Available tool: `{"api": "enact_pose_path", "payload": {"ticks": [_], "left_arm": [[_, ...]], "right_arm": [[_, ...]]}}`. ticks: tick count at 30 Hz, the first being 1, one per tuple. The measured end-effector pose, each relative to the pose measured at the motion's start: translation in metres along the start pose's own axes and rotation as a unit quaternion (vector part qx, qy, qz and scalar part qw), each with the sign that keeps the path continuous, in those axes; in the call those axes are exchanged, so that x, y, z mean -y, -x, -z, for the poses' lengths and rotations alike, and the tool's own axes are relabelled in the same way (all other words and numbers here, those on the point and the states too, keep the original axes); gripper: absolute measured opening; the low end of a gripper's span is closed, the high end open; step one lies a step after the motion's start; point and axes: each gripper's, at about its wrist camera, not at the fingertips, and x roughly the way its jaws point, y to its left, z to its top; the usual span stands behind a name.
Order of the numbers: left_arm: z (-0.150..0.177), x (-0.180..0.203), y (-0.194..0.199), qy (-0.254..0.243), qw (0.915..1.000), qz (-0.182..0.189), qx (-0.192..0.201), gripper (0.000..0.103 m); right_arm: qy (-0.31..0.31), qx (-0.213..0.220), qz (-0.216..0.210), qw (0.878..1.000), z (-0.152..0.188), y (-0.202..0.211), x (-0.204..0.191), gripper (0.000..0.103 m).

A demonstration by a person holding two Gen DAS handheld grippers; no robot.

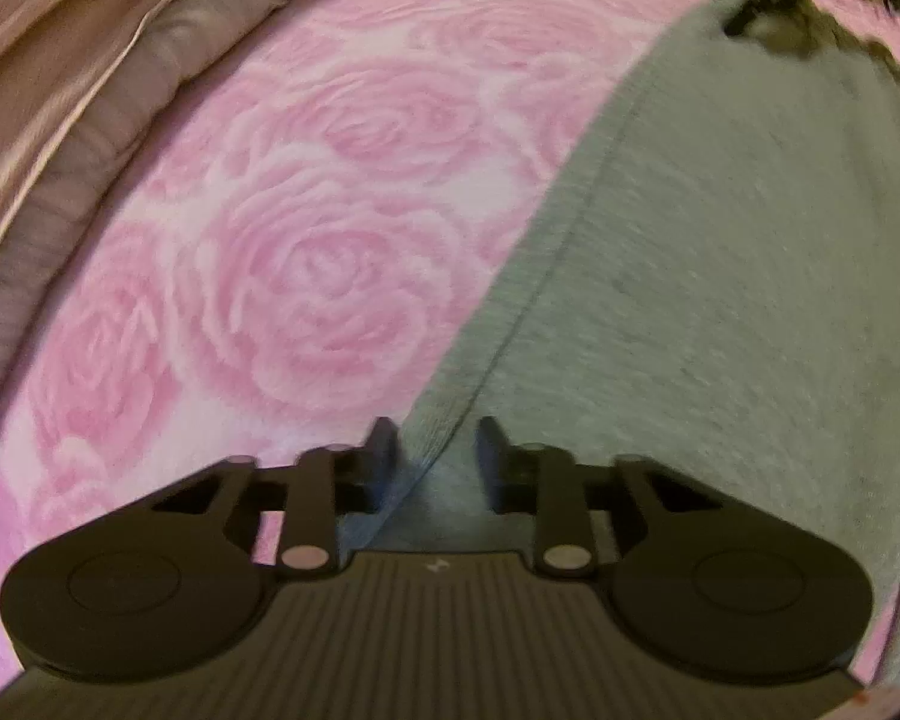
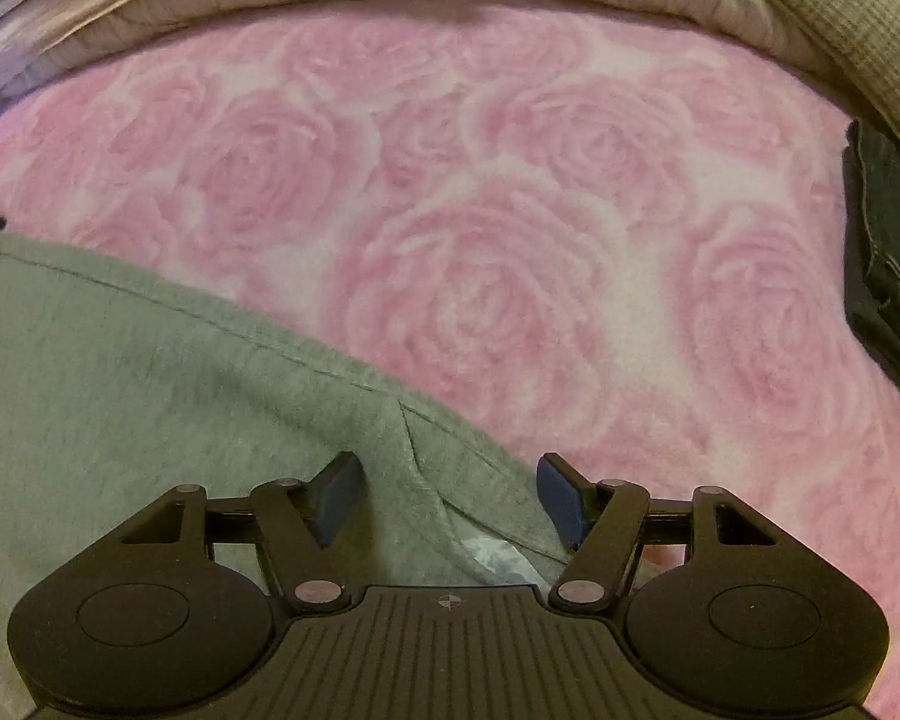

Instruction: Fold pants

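Evidently, my left tool had narrowed on the grey pants edge, my right tool half-wide astride it; both needed full-hem bites.

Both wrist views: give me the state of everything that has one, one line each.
Grey pants: lying flat on the rose blanket, hem edge exposed.
Left gripper: jaws narrow, straddling the pants edge; grip unclear.
Right gripper: jaws apart, over a fabric ridge, not pinching.
Dark garment: bunched at the blanket's edge.

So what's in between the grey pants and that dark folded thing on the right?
Only pink rose blanket lies between the grey pants and the dark clothes, in the right wrist view.
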Motion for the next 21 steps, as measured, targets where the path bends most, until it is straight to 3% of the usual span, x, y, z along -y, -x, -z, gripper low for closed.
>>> {"api": "enact_pose_path", "payload": {"ticks": [2, 6, 9, 12, 15, 17, 20, 21], "left_arm": [[-0.002, 0.015, 0.004, -0.016, 0.999, -0.041, -0.007, 0.006], [-0.001, 0.046, 0.039, 0.0, 0.991, -0.133, 0.015, 0.004], [0.01, 0.075, 0.105, 0.09, 0.9766, -0.186, 0.06, 0.005], [0.03, 0.127, 0.174, 0.152, 0.9599, -0.22, 0.084, 0.005], [0.058, 0.197, 0.231, 0.207, 0.9477, -0.229, 0.081, 0.005], [0.081, 0.245, 0.248, 0.249, 0.9405, -0.223, 0.059, 0.004], [0.115, 0.303, 0.236, 0.327, 0.9267, -0.185, -0.003, 0.008], [0.125, 0.318, 0.227, 0.349, 0.9215, -0.169, -0.025, 0.01]], "right_arm": [[0.011, 0.008, 0.002, 1.0, 0.003, 0.008, -0.006, 0.011], [0.069, 0.061, 0.053, 0.994, 0.024, 0.051, -0.034, 0.008], [0.112, 0.125, 0.098, 0.981, 0.054, 0.103, -0.064, 0.008], [0.154, 0.198, 0.14, 0.958, 0.101, 0.164, -0.104, 0.008], [0.191, 0.238, 0.171, 0.937, 0.159, 0.208, -0.141, 0.008], [0.214, 0.238, 0.177, 0.931, 0.205, 0.227, -0.164, 0.008], [0.222, 0.182, 0.154, 0.945, 0.268, 0.228, -0.186, 0.01], [0.222, 0.15, 0.145, 0.952, 0.285, 0.221, -0.189, 0.017]]}}
